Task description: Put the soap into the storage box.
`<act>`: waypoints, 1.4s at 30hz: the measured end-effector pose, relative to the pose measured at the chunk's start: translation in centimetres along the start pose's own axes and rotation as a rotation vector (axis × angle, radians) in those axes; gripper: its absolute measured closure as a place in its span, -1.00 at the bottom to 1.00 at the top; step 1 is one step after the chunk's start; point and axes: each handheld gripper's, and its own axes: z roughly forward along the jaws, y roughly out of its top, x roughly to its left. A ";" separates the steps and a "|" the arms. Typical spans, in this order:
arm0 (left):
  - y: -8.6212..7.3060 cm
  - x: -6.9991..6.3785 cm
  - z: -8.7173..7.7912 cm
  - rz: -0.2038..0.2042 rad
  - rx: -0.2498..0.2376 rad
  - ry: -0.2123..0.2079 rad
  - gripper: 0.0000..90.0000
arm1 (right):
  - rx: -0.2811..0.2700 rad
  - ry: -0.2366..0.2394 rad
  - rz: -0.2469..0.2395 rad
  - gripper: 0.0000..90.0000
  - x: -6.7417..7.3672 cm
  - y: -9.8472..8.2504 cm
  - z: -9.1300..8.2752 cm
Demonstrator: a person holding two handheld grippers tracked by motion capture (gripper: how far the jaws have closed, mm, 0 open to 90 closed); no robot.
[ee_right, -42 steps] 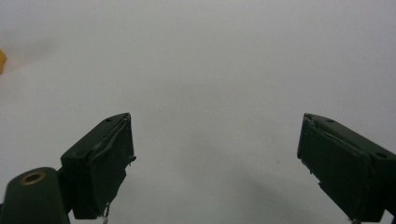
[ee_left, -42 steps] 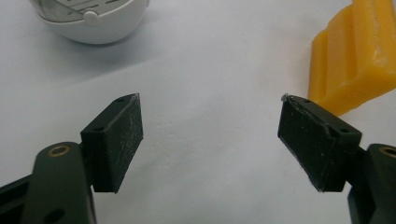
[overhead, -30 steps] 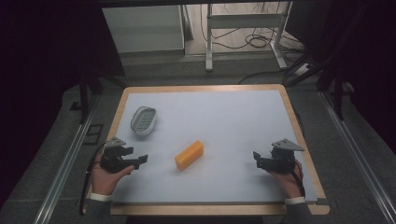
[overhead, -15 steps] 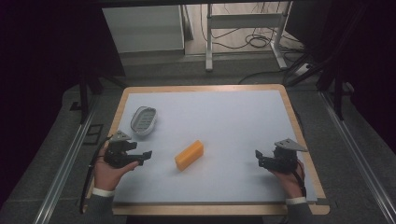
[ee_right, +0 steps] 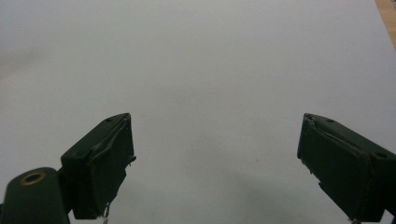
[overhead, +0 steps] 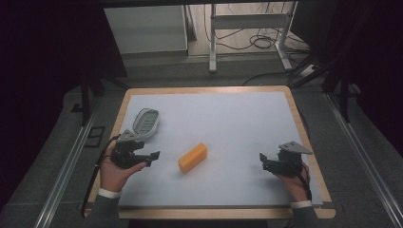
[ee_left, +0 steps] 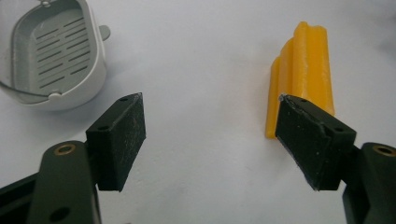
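Pale blue-grey sheet on a wood-edged bench (overhead: 291, 102); dim room around it.

Landmark: yellow block (overhead: 193, 157), lying flat near mid-sheet, long axis slanted. Ridged along its length in the left gripper view (ee_left: 303, 74).

Nearest the person: two hands at the bench's near edge. Left gripper (overhead: 151, 158) just to the left of the block, jaws apart, nothing held, not touching it. In its own view (ee_left: 210, 135) the block sits off-centre, its near end just beyond the right-hand pad (ee_left: 308, 140); the gap between the pads is mostly bare sheet. Right gripper (overhead: 263, 161) well to the right of the block, jaws spread and empty; its own view (ee_right: 215, 154) looks over bare sheet.

Beyond the left gripper, left of and behind the block: small grey slotted basket (overhead: 146, 122) with a wire handle, apart from the block.

Risks (judgement):
- Closing from this line would likely pinch only the block's end or shove it aside, since it is not centred between the pads.
- A pad landing on a ridge could let the block twist or slip.
- A swing towards the basket could clip its rim and shift it.

Far side: a metal frame's legs (overhead: 212, 42) and loose cables (overhead: 259, 42) on the floor behind the bench, a pale panel (overhead: 145, 28), rails alongside.
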 end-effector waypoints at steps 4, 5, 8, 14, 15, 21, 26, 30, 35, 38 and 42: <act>0.3 -0.4 0.3 0.018 0.006 -0.005 -0.45 | -0.001 -0.002 -0.002 -0.76 0.0 0.0 0.0; 0.4 -0.5 0.3 0.019 0.004 -0.007 -0.45 | 0.000 -0.002 -0.001 -0.76 0.0 0.0 0.0; 0.6 -0.8 0.4 0.026 0.006 -0.008 -0.45 | 0.002 -0.001 -0.001 -0.76 0.0 -0.1 0.0; 1.0 -1.2 0.8 0.040 0.022 -0.013 -0.46 | 0.004 -0.002 -0.002 -0.76 0.0 -0.1 0.0; 1.0 -1.3 0.9 0.043 0.025 -0.015 -0.46 | 0.004 -0.002 -0.002 -0.76 0.0 -0.1 0.1; 1.5 -1.8 1.4 0.059 0.035 -0.023 -0.46 | 0.006 -0.003 -0.001 -0.76 0.0 -0.1 0.1; 1.9 -2.5 1.8 0.086 0.055 -0.021 -0.47 | 0.010 -0.005 0.002 -0.76 -0.1 -0.2 0.1; 2.2 -2.9 2.2 0.098 0.063 -0.025 -0.47 | 0.009 -0.005 0.005 -0.76 -0.2 -0.2 0.1; 2.5 -3.3 2.6 0.101 0.069 -0.032 -0.47 | 0.011 -0.008 0.003 -0.76 -0.3 -0.2 0.1; 2.5 -3.6 2.9 0.103 0.084 -0.032 -0.47 | 0.012 -0.009 0.004 -0.76 -0.3 -0.3 0.2; 2.7 -4.4 3.5 0.125 0.102 -0.043 -0.47 | 0.012 -0.009 0.003 -0.76 -0.3 -0.3 0.2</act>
